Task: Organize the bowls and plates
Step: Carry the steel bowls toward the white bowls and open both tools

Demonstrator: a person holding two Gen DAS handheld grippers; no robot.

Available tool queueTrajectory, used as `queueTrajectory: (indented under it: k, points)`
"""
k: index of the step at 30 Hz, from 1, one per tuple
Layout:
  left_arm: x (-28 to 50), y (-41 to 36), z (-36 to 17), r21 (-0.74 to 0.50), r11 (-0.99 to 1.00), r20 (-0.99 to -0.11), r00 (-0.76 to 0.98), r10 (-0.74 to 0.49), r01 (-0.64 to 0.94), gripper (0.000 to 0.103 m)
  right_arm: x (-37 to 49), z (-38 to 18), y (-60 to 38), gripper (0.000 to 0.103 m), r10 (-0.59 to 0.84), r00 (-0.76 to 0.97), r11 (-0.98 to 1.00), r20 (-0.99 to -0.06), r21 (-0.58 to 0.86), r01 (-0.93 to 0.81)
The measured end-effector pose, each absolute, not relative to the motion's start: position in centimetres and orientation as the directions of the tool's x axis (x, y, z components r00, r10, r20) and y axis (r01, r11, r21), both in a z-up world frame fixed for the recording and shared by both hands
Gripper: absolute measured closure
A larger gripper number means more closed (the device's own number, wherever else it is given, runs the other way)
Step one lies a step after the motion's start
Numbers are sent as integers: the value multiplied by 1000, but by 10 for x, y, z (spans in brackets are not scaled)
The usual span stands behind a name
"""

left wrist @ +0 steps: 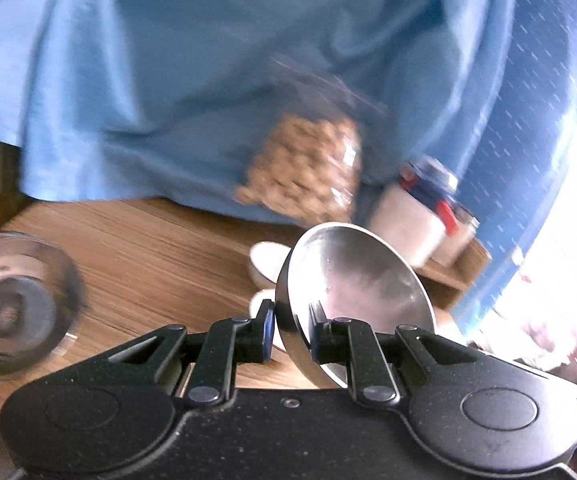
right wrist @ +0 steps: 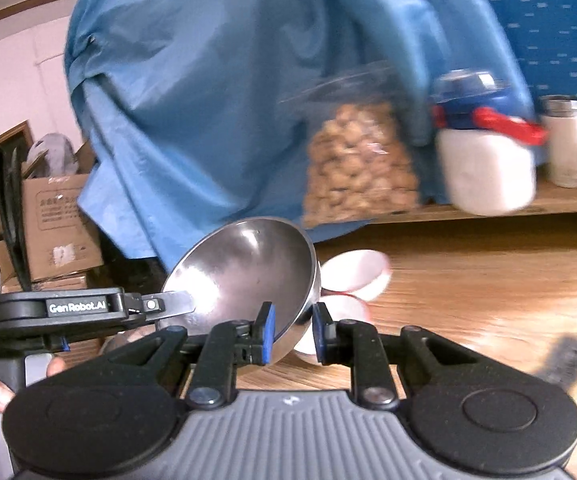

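"GenRobot.AI" on left claw [right wrist: 176, 304]

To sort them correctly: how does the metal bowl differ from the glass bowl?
The metal bowl is opaque and shiny; the glass bowl is clear. The metal bowl is tilted, gripped by its rim in the left gripper; the glass bowl rests upright on the table. Both are round.

Wooden table [right wrist: 468, 300] with white bowls [right wrist: 358, 272] and glass bowl [left wrist: 12, 304]
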State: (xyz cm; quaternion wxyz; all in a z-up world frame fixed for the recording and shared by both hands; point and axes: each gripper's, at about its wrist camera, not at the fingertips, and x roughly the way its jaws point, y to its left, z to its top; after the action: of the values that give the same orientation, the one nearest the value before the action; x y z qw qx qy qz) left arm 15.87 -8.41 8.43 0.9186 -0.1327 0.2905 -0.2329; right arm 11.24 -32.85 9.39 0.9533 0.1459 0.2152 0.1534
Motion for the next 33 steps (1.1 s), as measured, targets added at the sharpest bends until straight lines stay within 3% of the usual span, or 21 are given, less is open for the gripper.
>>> queueTrajectory:
  k: [10,33]
  points:
    - [168,-145,47,-402,798,-564,565,-602,448,84,81,75,-388,80,251,877,925,-409,369,-93]
    - [149,-109,15,-412,811,-633,510,-582,415,83,63,44,-384,80,360,803,877,-475,467,-117]
